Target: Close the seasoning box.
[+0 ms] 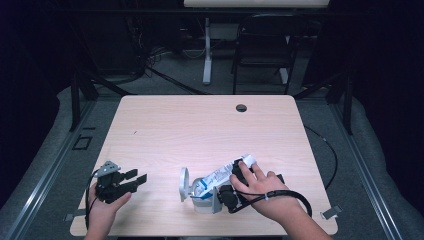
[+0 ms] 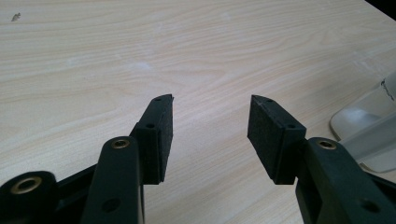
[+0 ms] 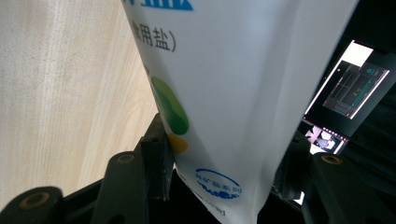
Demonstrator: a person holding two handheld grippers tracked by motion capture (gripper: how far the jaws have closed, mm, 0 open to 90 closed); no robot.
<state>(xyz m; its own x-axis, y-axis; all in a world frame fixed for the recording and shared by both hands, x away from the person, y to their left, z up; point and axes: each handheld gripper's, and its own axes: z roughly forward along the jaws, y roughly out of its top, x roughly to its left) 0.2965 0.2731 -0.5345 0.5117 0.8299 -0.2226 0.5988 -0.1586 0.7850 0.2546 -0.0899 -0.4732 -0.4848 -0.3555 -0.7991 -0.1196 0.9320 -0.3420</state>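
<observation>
A white salt bag [image 1: 223, 175] with blue print lies tilted, its lower end over a white round container [image 1: 201, 201] whose lid [image 1: 184, 183] stands up at the left. My right gripper [image 1: 237, 176], under the person's hand, is shut on the bag. In the right gripper view the bag [image 3: 233, 84] sits between the two jaws of that gripper [image 3: 227, 133], with both pads against its sides. My left gripper [image 1: 139, 176] is at the table's front left, open and holding nothing. Under that same gripper [image 2: 212, 99] is bare wood, and the container's edge [image 2: 369, 123] shows at the right.
The light wooden table [image 1: 200, 130] has a cable hole [image 1: 241, 108] at the back. A black cable [image 1: 299, 196] loops from the right gripper near the front right edge. Beyond the table stand a chair [image 1: 262, 47] and a desk leg [image 1: 207, 55]. A lit screen [image 3: 350, 88] shows past the bag.
</observation>
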